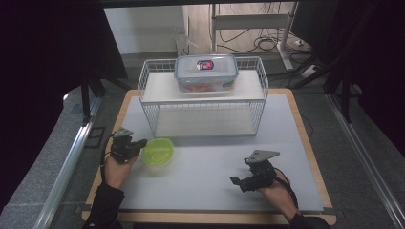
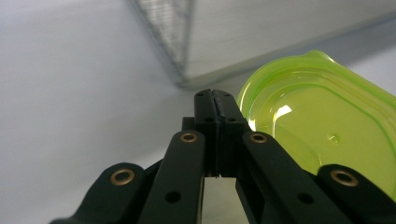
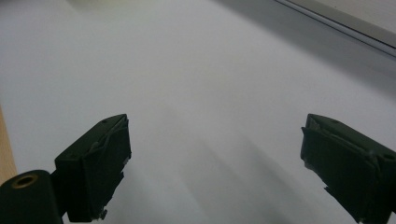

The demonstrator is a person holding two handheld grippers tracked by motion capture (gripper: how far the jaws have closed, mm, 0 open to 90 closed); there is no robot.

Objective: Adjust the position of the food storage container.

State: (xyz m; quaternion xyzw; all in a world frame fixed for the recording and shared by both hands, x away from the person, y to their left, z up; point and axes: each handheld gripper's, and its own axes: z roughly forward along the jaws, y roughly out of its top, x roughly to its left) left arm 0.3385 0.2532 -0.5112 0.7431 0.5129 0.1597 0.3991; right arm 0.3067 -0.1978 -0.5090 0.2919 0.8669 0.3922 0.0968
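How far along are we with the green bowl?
Early. Done: the clear lidded container already sits on the wire rack. In hand: the left gripper, jaws shut and holding nothing, is right beside the green bowl on the mat. Left: the bowl still needs gripping and moving; the right gripper waits open.

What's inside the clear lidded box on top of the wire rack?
Through the clear box, on the wire rack's upper shelf, something orange-red shows low down. The blue-rimmed lid and its label cover the rest, so the contents can't be identified.
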